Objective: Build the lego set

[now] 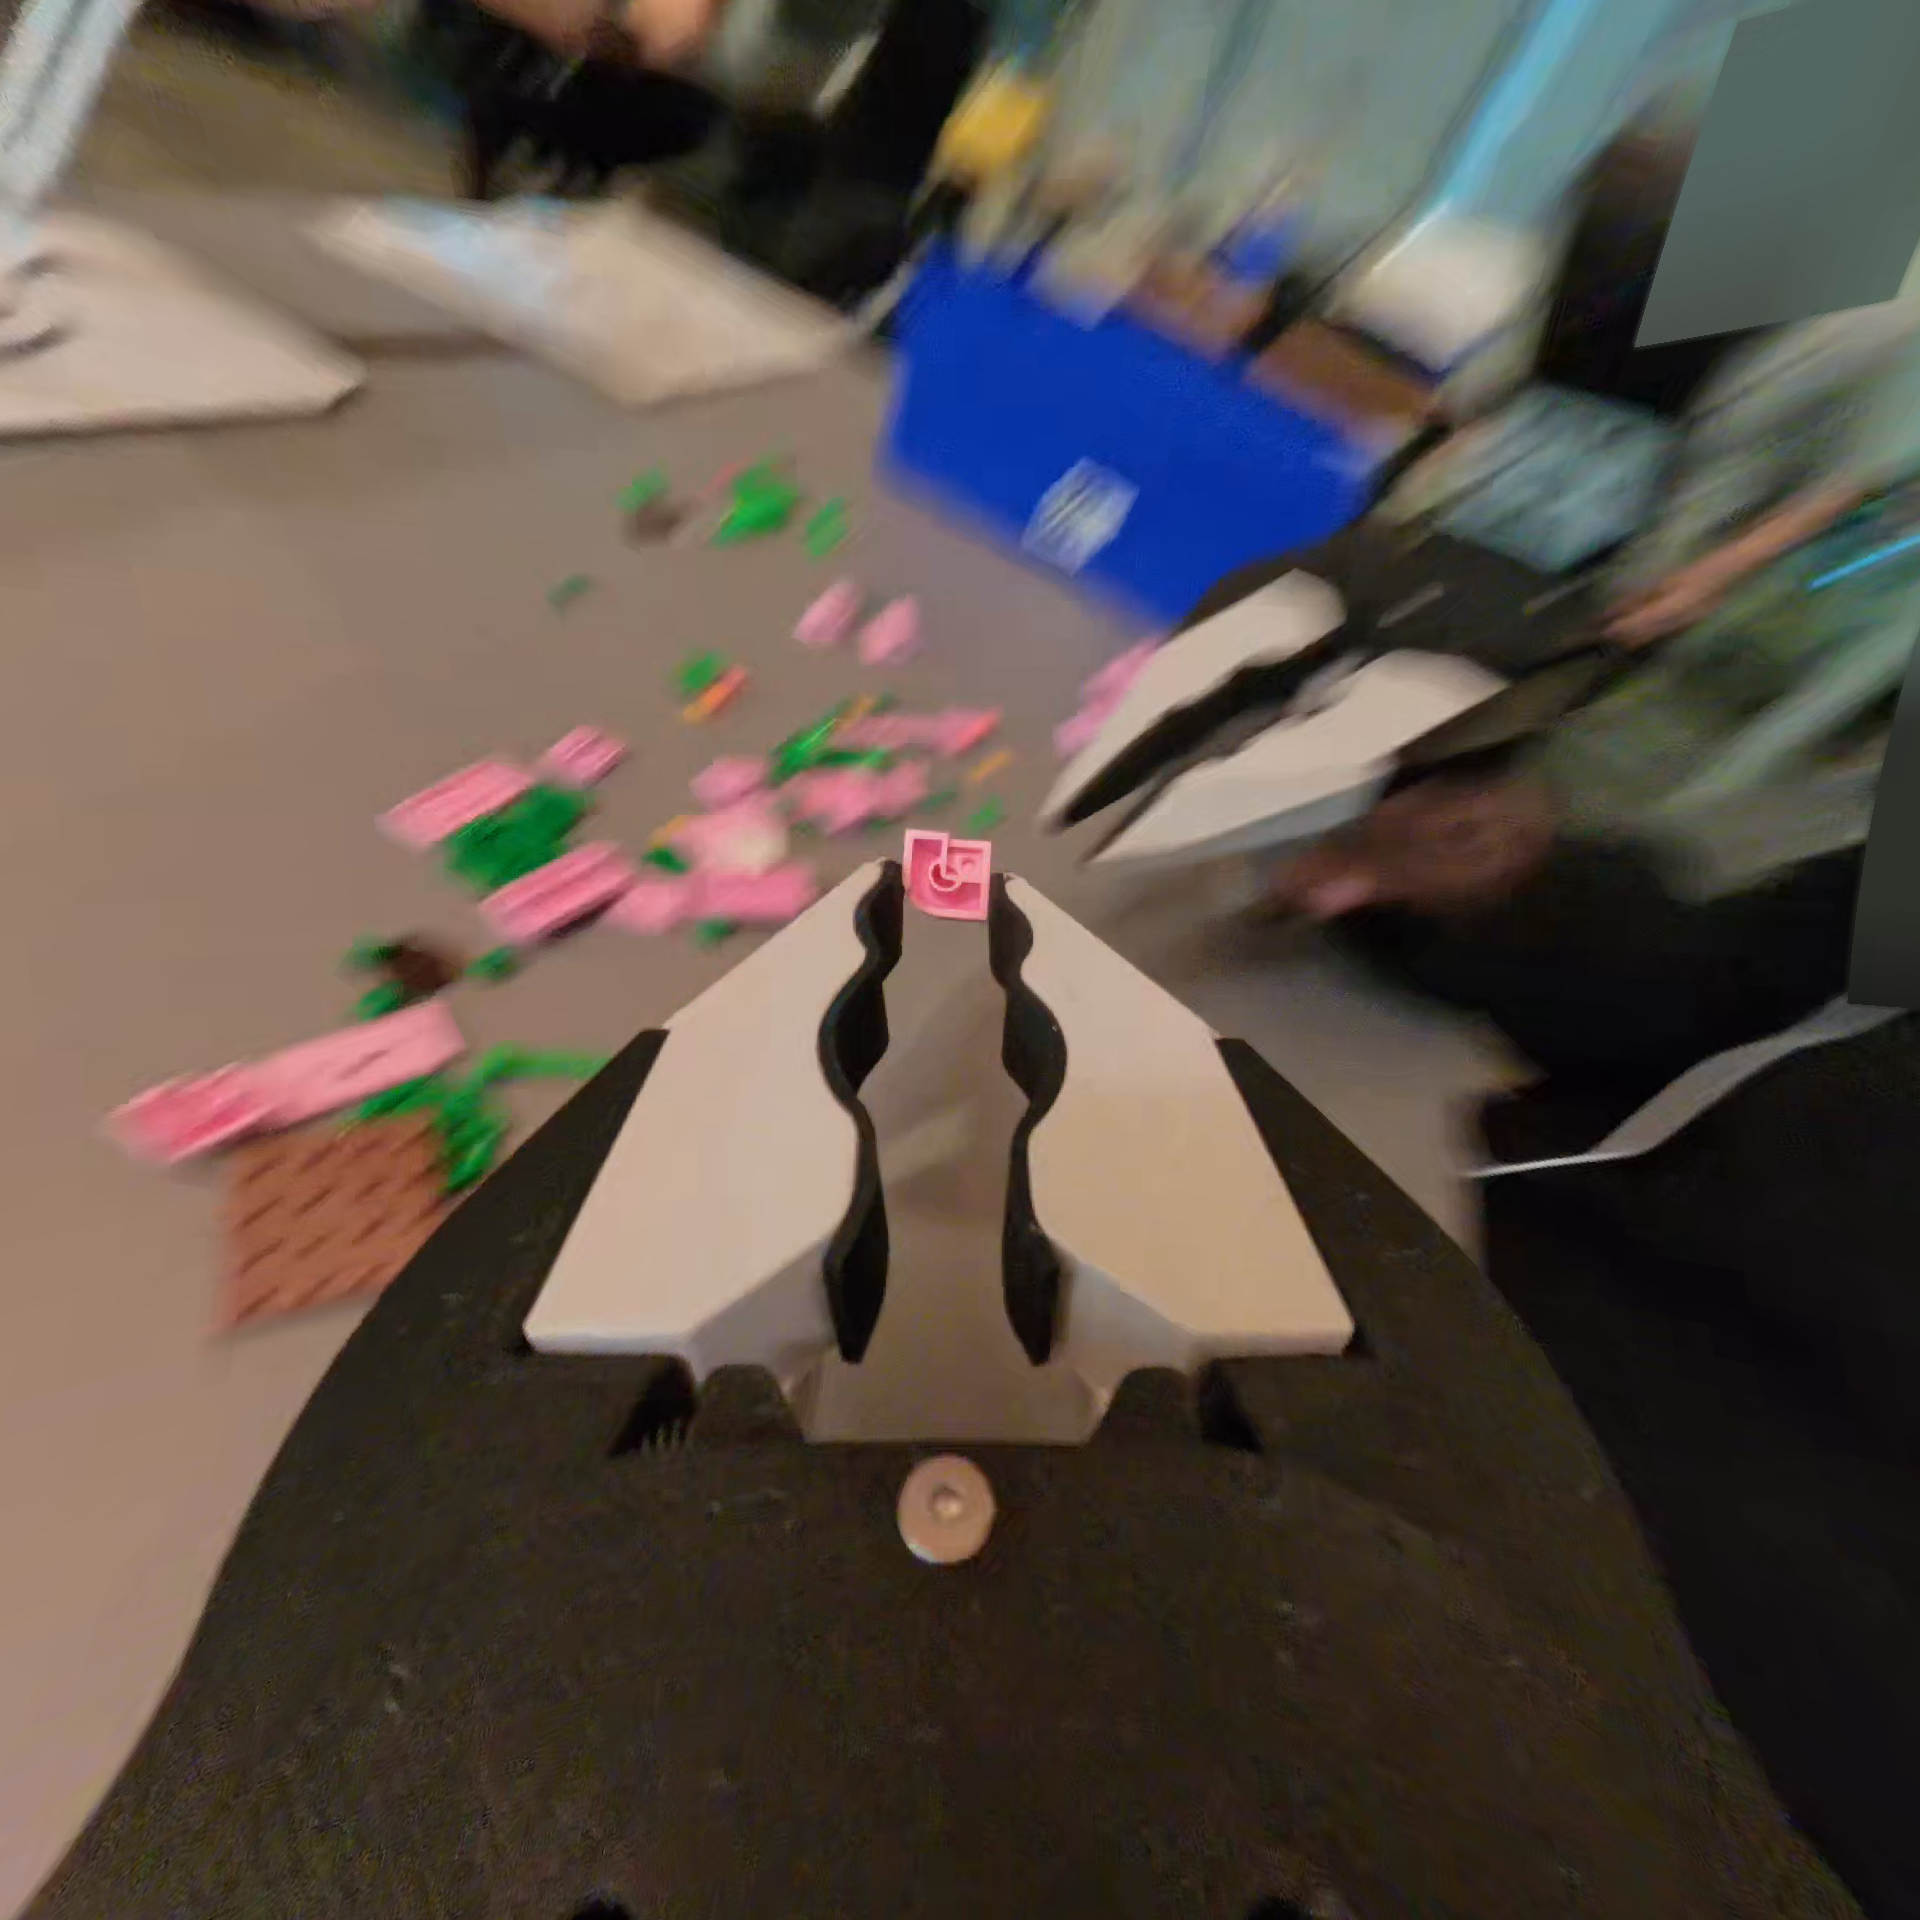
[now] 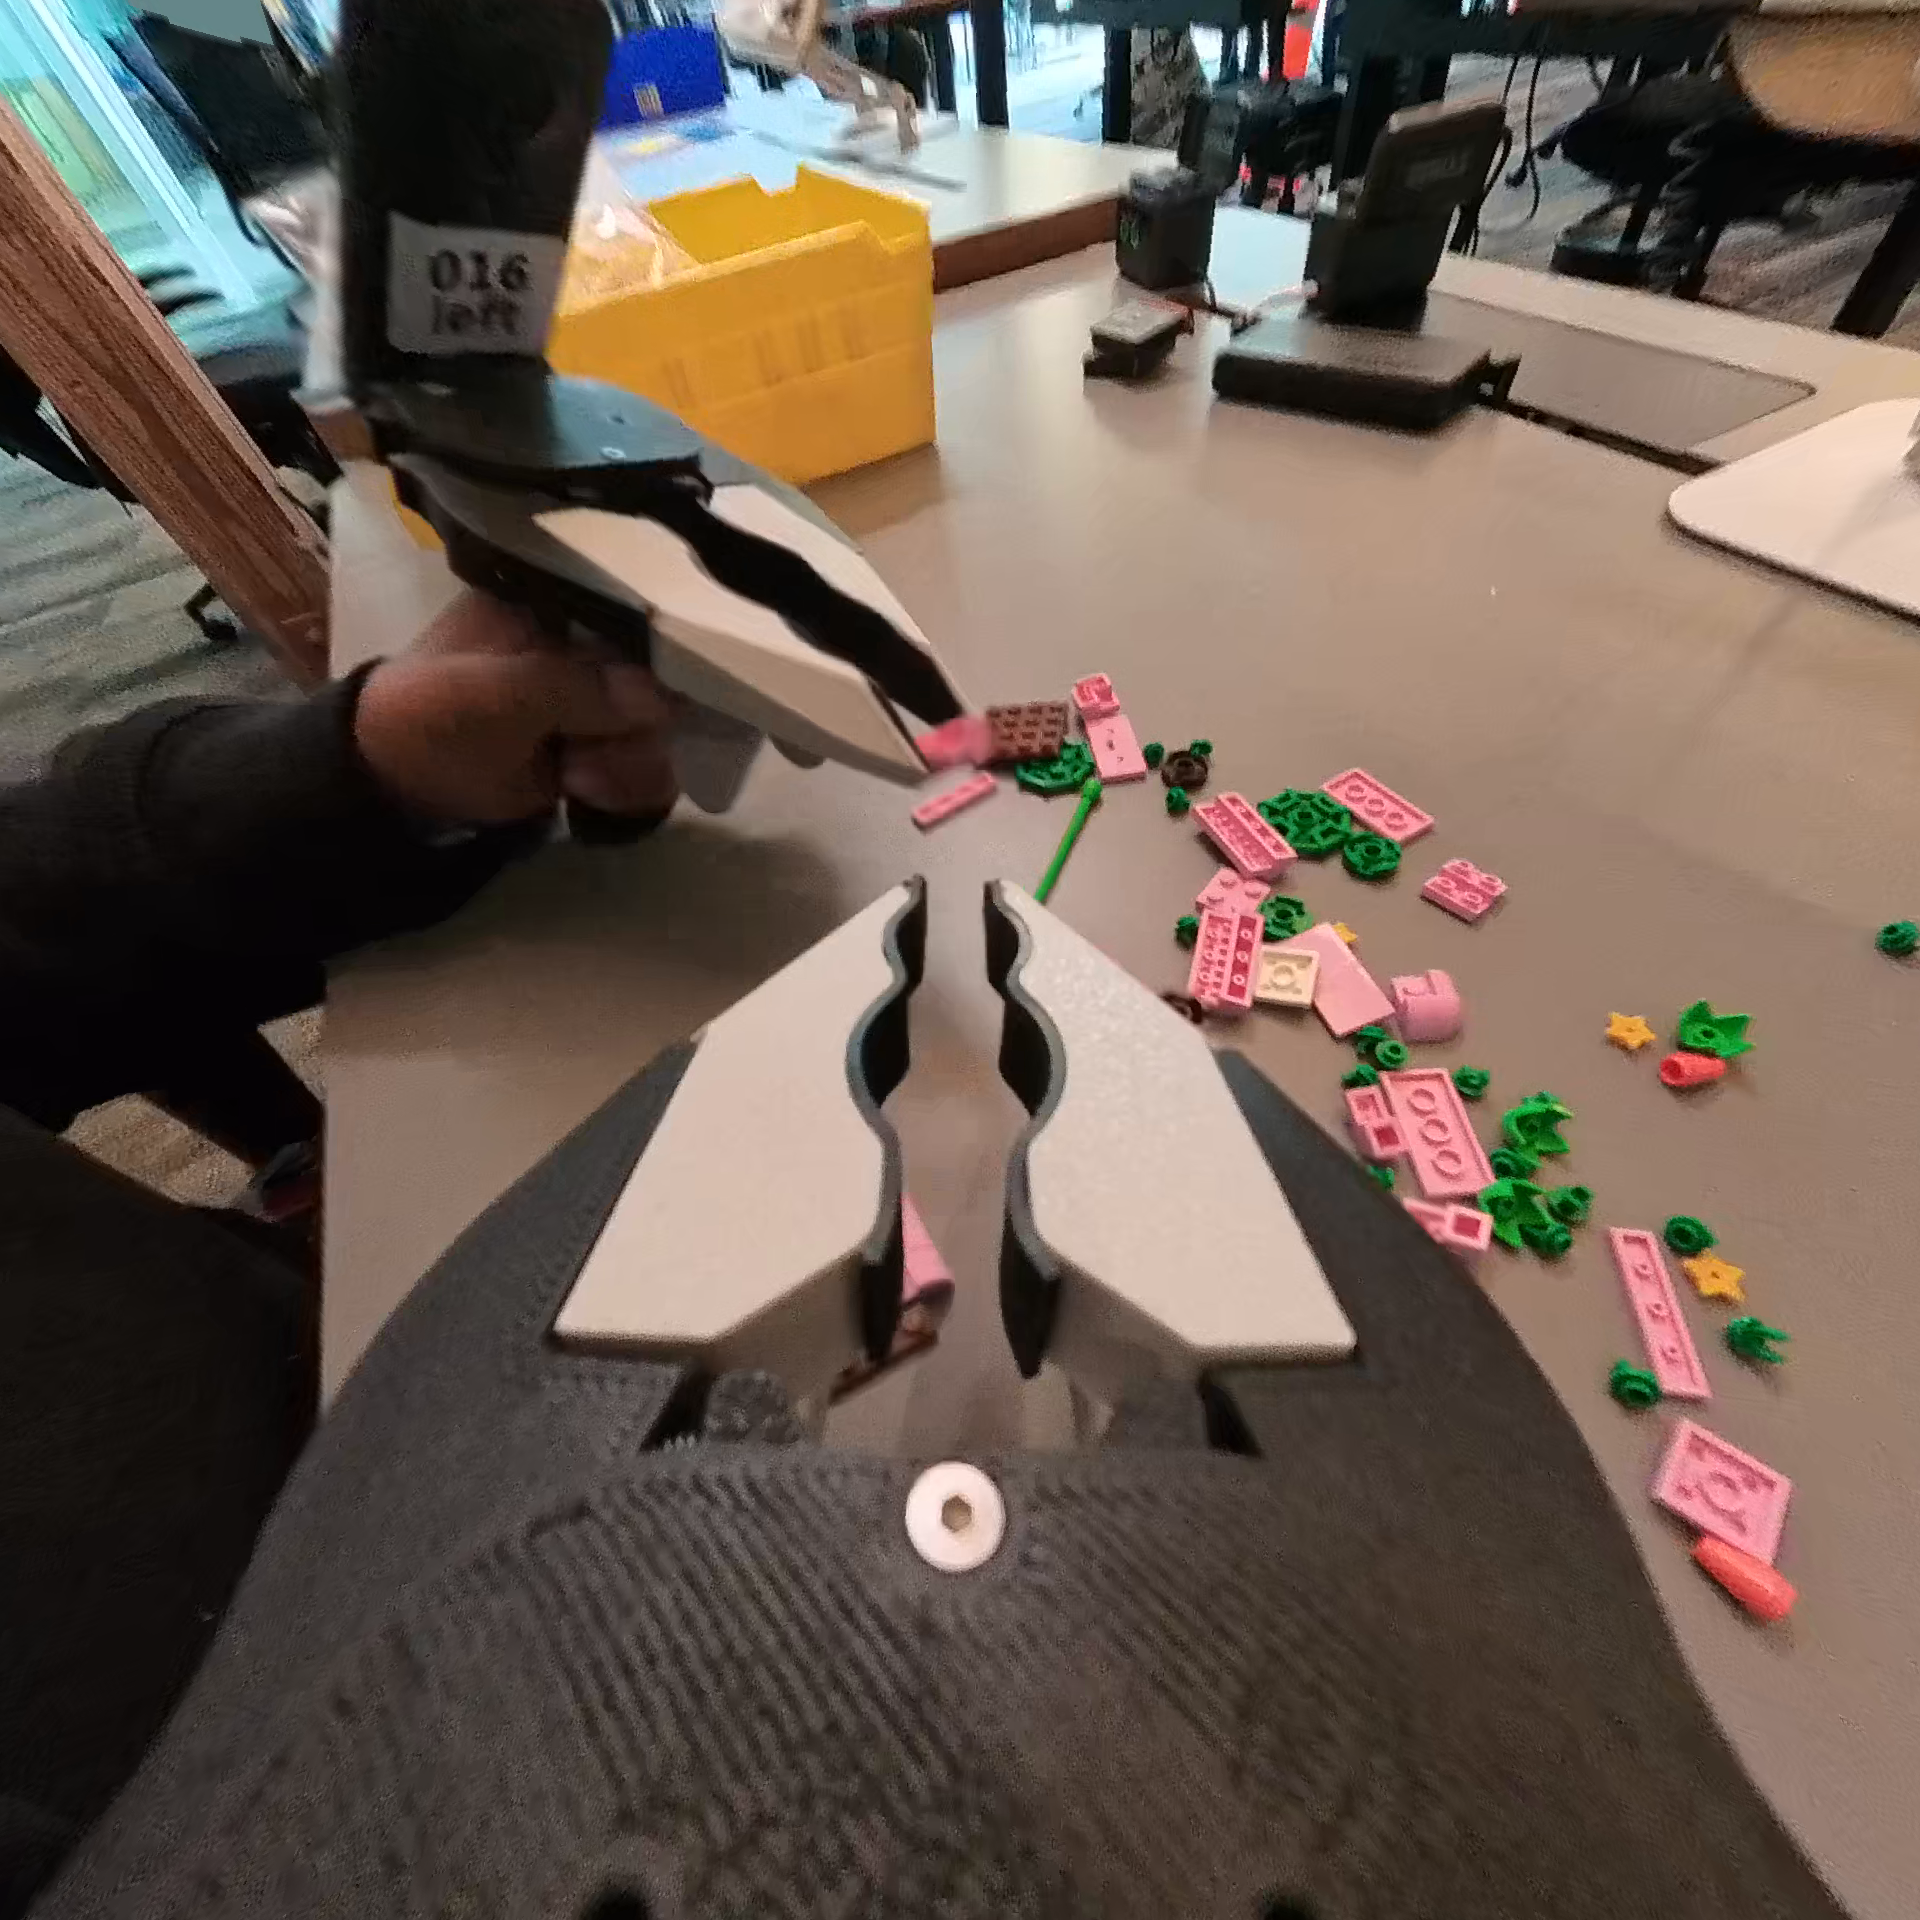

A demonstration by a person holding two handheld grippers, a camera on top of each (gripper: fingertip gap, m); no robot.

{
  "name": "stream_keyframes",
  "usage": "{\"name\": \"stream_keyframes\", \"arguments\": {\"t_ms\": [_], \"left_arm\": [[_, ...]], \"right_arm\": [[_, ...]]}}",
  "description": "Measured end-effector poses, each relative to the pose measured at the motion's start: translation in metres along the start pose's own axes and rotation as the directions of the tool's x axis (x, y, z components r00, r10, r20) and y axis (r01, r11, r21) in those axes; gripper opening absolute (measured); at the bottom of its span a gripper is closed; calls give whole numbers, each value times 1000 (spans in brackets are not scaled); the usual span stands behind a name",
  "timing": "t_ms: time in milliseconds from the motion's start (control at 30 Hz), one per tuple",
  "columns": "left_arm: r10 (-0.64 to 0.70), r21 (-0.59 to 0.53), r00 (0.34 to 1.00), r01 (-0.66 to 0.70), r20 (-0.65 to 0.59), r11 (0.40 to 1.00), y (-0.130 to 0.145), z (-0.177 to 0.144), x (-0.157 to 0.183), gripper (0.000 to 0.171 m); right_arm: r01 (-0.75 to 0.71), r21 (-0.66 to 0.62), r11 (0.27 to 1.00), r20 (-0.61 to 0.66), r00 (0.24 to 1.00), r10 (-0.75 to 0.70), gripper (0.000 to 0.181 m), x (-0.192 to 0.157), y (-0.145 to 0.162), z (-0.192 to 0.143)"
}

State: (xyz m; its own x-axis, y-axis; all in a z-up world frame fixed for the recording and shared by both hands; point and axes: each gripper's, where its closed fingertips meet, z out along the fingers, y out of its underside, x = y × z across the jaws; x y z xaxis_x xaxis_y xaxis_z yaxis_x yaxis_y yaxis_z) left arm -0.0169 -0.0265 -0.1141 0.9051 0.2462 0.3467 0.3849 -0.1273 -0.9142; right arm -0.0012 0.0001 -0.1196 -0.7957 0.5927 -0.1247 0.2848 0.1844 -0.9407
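My left gripper (image 1: pixel 943 885) is shut on a small pink square lego piece (image 1: pixel 945 871), held at the fingertips above the table. In the right wrist view the left gripper (image 2: pixel 928 750) holds this pink piece (image 2: pixel 956 740) next to a small brown studded plate (image 2: pixel 1029 725). My right gripper (image 2: pixel 954 894) is slightly open and empty, hovering over the table near a green stem (image 2: pixel 1065 844). It also shows in the left wrist view (image 1: pixel 1081 821). Several pink plates (image 2: pixel 1439 1132) and green leaf pieces (image 2: pixel 1309 821) lie scattered on the grey table (image 2: pixel 1351 623). The brown plate (image 1: pixel 332 1216) appears blurred in the left wrist view.
A yellow bin (image 2: pixel 769 312) stands behind the left gripper, and a blue bin (image 1: pixel 1091 447) lies beyond the pieces. Black devices (image 2: pixel 1361 353) and a white stand base (image 2: pixel 1808 499) sit at the back right. A person's hand (image 2: pixel 499 727) grips the left tool. One gripper's finger ends stand about 4 centimetres off the other's.
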Motion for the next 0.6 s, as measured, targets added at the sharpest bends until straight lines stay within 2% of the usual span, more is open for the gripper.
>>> {"name": "stream_keyframes", "arguments": {"t_ms": [67, 133, 167, 233, 333, 433, 600], "left_arm": [[-63, 216, 950, 134, -306, 967, -35, -20, 37, 14], [-45, 320, 896, 204, -442, 925, -52, -39, 52, 13], [-16, 346, 883, 201, -470, 916, -56, -45, 57, 13], [34, 382, 877, 174, -480, 908, -59, -51, 64, 13], [53, 379, 853, 174, -519, 909, -58, -52, 75, 13], [52, 370, 852, 170, -521, 914, -56, -47, 78, 13], [65, 353, 859, 139, -508, 925, -52, -40, 84, 13]], "right_arm": [[-50, 86, 995, 59, 997, 45, 10, -11, -15, -4], [-216, 178, 960, 214, 961, 176, 13, -26, -34, -9], [-323, 201, 925, 311, 916, 252, 15, -33, -43, -11], [-511, 175, 842, 503, 781, 370, 23, -45, -54, -14], [-666, 97, 739, 656, 601, 456, 34, -55, -62, -13], [-717, 48, 695, 720, 507, 474, 37, -65, -68, -11], [-772, 24, 635, 778, 414, 473, 32, -69, -77, -13]]}}
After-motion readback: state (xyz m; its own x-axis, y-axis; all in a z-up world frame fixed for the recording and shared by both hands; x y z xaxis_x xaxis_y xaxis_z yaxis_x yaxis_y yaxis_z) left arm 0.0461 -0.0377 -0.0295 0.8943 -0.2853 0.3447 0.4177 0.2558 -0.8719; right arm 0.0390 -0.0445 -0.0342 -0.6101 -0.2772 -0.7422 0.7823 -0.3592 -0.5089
